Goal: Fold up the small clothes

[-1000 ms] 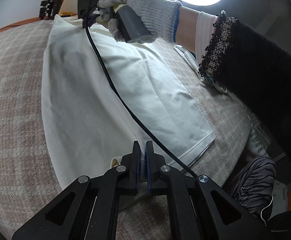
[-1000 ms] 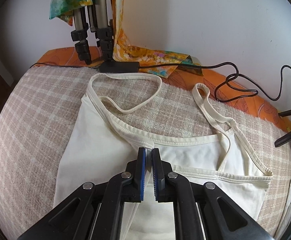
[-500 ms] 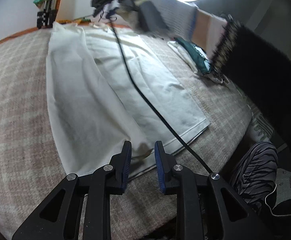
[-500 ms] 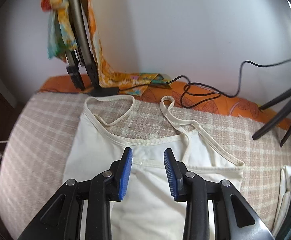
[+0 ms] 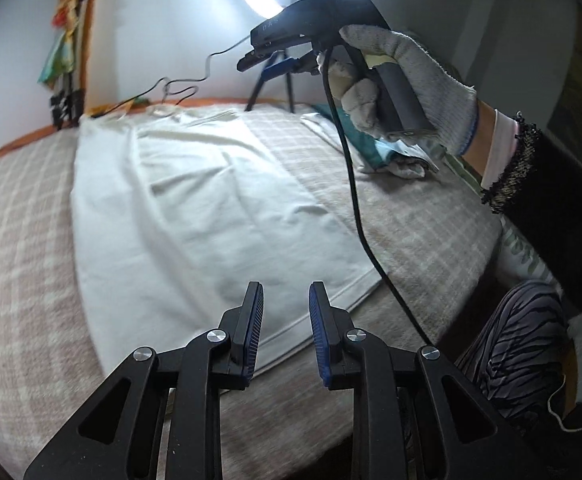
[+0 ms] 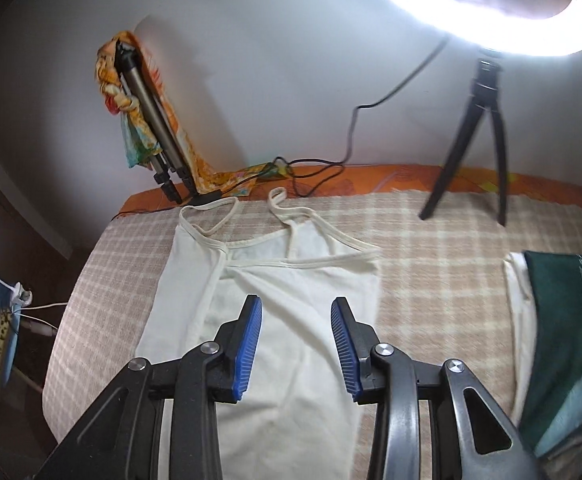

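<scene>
A cream camisole (image 5: pixel 211 208) lies flat on the checked blanket (image 5: pixel 19 240), its left side folded lengthwise over the middle. The left wrist view has my left gripper (image 5: pixel 285 320) open just above the hem, with nothing between its pads. Through the right wrist camera the camisole (image 6: pixel 291 280) shows its straps (image 6: pixel 211 216) at the far end. My right gripper (image 6: pixel 295 328) hovers above the chest part, its jaws opening and empty. From the left wrist it appears again as the right gripper (image 5: pixel 259 62), raised in a gloved hand (image 5: pixel 403 88).
A pile of folded clothes (image 6: pixel 563 320) lies at the right of the blanket. A small black tripod (image 6: pixel 487 132) carries a ring light (image 6: pixel 471 8) at the back. The right gripper's cable (image 5: pixel 355 200) hangs across the blanket. A folded tripod draped with colourful cloth (image 6: pixel 147 128) leans at the back left.
Both grippers have opened and let go of the camisole's folded edge. Both have lifted off the cloth. The right one has swung up and to the right.
</scene>
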A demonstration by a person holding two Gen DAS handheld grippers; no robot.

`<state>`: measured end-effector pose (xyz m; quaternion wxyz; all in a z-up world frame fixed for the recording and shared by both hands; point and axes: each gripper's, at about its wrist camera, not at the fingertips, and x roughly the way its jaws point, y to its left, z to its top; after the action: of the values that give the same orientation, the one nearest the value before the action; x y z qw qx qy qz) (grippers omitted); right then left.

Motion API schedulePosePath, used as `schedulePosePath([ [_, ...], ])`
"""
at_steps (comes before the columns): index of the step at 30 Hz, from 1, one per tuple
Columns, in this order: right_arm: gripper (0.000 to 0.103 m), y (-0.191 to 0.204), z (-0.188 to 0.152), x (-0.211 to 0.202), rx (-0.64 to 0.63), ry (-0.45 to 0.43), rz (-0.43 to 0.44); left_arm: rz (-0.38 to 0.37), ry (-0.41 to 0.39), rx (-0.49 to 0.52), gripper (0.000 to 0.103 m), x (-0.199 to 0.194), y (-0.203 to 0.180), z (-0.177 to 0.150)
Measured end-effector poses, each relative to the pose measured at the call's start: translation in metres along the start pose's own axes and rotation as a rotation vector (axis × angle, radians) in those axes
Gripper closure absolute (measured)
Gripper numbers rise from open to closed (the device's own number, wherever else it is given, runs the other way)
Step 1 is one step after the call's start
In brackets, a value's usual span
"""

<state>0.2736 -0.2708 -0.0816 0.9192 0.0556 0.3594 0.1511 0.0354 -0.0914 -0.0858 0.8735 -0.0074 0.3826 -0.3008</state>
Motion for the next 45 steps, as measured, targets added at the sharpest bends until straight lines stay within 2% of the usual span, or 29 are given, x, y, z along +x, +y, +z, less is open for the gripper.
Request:
schedulePosePath([
  [2, 0.063, -0.014, -0.006, -0.010, 0.018, -0.005, 0.005, -0.003, -0.002, 0.032, 0.078, 0.004, -0.011, 0.002],
  [4, 0.061, -0.027, -0.012, -0.021, 0.024, -0.015, -0.001, -0.007, -0.002, 0.066, 0.068, 0.012, -0.023, 0.004],
  [5, 0.060, -0.032, -0.014, -0.025, 0.025, -0.018, -0.003, -0.009, -0.001, 0.083, 0.066, 0.016, -0.030, 0.005],
  [7, 0.056, -0.043, -0.018, -0.031, 0.031, -0.022, -0.004, -0.021, 0.005, 0.122, 0.065, 0.024, -0.044, 0.007],
  [11, 0.055, -0.062, -0.021, -0.040, 0.028, -0.028, -0.016, -0.021, 0.026, 0.212, 0.061, 0.042, -0.072, 0.007],
  [15, 0.049, -0.079, -0.022, -0.040, 0.036, -0.024, 0.006, -0.030, 0.068, 0.234, 0.061, 0.065, -0.084, 0.008],
  [26, 0.048, -0.107, -0.015, -0.013, 0.027, 0.017, 0.018, 0.038, 0.167, 0.288, 0.061, 0.111, -0.100, 0.006],
  [30, 0.048, -0.106, -0.011, 0.007, 0.022, 0.034, 0.029, 0.055, 0.153, 0.276, 0.061, 0.116, -0.097, 0.007],
  [32, 0.048, -0.105, -0.009, 0.021, 0.025, 0.048, 0.042, 0.054, 0.145, 0.266, 0.063, 0.116, -0.094, 0.008],
  [36, 0.048, -0.101, -0.006, 0.047, 0.018, 0.073, 0.056, 0.052, 0.123, 0.237, 0.085, 0.116, -0.090, 0.010],
  [39, 0.048, -0.097, -0.001, 0.066, 0.015, 0.090, 0.060, 0.013, 0.105, 0.150, 0.094, 0.112, -0.076, 0.013],
  [45, 0.048, -0.093, 0.008, 0.100, 0.021, 0.119, 0.066, -0.033, 0.040, 0.021, 0.096, 0.095, -0.065, 0.017],
])
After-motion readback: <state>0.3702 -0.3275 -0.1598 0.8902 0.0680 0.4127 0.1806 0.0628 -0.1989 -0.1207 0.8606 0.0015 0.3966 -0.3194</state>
